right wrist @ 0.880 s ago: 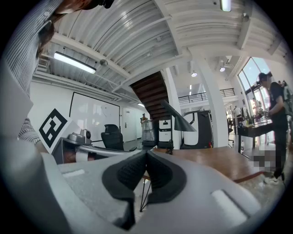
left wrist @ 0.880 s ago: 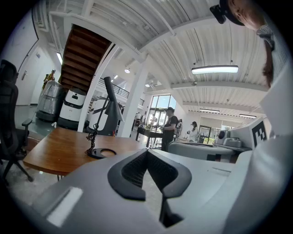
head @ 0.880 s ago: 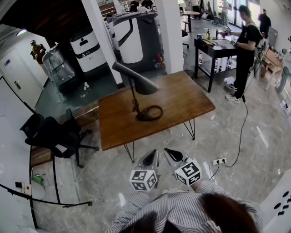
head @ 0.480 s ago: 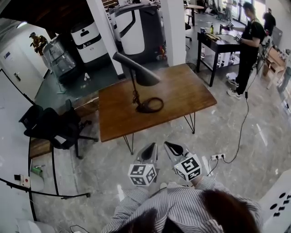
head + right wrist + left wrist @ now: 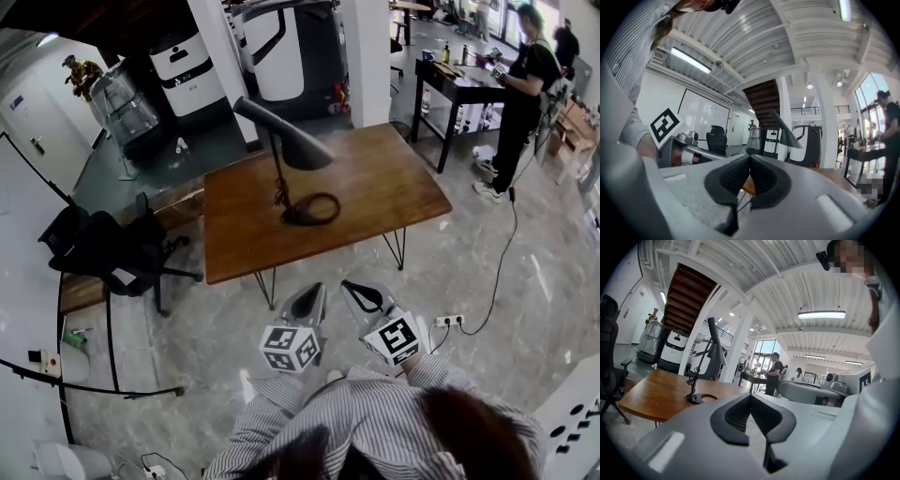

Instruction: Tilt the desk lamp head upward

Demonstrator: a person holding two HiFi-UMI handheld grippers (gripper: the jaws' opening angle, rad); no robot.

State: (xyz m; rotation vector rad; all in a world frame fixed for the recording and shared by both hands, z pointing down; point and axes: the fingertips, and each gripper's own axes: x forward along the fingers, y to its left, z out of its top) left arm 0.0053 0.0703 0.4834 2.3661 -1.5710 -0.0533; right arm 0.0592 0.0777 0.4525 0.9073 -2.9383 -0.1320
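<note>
okay, here we are: both of my grippers are up in front of me over the grey floor, on the near side of the wooden table, neither one touching it. left gripper, jaws pressed fully together, pad against pad, nothing between them. in the left gripper view the two dark pads meet in a tight line and all i see past them is table and room. right gripper, same story: jaws closed right up on themselves, empty, and the right gripper view shows the pads meeting with no object caught in there.

and the desk lamp stands on the table, towards its middle and a little to my left, well apart from both grippers. its open ring base lies flat on the wood, the thin stem rises from the ring's left side, and the long cone head sits on top, slanting down to the right, narrow end high, wide mouth low (the cord is wound round the lower stem, by the look of it). from the left gripper view the lamp head shows against the white column, base just beyond my jaws on the tabletop.

around me: a black office chair off the table's left end, a power strip on the floor to my right, and a person in black standing at a dark bench in the back right.
</note>
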